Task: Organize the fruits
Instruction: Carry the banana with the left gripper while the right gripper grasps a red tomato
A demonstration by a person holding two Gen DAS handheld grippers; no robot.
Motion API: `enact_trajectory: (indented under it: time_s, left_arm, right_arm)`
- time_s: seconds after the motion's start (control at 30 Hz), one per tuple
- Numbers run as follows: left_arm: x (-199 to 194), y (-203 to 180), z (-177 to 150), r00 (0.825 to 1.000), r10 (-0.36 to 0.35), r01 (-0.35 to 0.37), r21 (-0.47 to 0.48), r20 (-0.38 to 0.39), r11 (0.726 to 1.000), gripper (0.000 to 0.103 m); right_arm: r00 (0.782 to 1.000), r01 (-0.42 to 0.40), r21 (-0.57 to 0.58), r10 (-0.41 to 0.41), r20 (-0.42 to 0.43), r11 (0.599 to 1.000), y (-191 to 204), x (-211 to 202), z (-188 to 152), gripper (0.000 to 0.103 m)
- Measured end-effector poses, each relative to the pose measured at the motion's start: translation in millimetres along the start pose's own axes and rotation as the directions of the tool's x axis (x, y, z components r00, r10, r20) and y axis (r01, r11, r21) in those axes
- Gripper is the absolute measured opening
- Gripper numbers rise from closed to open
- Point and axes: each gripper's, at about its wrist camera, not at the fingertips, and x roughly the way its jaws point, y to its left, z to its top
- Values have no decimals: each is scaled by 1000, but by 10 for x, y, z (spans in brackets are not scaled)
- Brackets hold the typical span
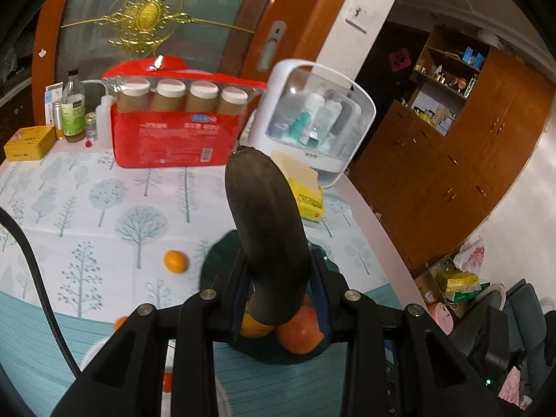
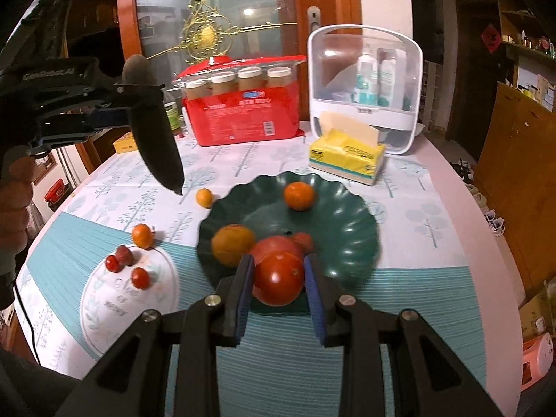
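Observation:
My left gripper [image 1: 279, 290] is shut on a long dark cucumber-like fruit [image 1: 266, 236] and holds it in the air above the table, left of the dark green plate [image 2: 347, 239]. That fruit also shows in the right wrist view [image 2: 156, 139]. My right gripper [image 2: 278, 278] is shut on a red tomato [image 2: 278, 278] at the plate's near rim. On the plate lie a tangerine [image 2: 299, 195], an orange [image 2: 232, 244] and a red fruit [image 2: 302, 239]. Two small tangerines [image 2: 204, 197] [image 2: 142, 236] and three small red fruits [image 2: 124, 255] lie on the table to the left.
A yellow tissue box [image 2: 347, 158], a white cosmetics case [image 2: 365, 87] and a red pack of jars [image 2: 243, 111] stand at the back of the table. Bottles [image 1: 73, 107] and a yellow tin [image 1: 29, 142] stand at the back left. The table edge curves on the right.

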Motion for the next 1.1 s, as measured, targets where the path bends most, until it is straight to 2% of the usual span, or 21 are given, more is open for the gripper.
enact_trajectory:
  time_s: [0.27,0.47,0.7,0.83,1.03,1.1]
  left_arm:
    - [334,-239,-206,995,14,-16,-17,-99,1000,31]
    - [615,-338,-228,988,32,-35,-19,-152,999,31]
    - [898,-365,-195,980,59,-64,-20,-190,998,32]
    - [982,-362,-133,982,63,-67,-16,-179,998,32]
    - [1111,-348,-92,976,87,-91,-12,-201,996,32]
    - [1141,-324,-101,971,96,-102,-16,-218,995,32]
  right_arm:
    - [999,-24,2,24,-27,1000,-332,162,-20,30]
    - [997,-53,6,53,-58,999,-475,327,-47,30]
    - [993,-91,22,93,-79,996,-575,500,-74,30]
    - [991,-105,37,107,-77,994,-593,580,-92,30]
    - [989,-111,51,115,-97,993,-593,694,-109,30]
    - [987,-106,48,111,-115,993,-587,728,-114,38]
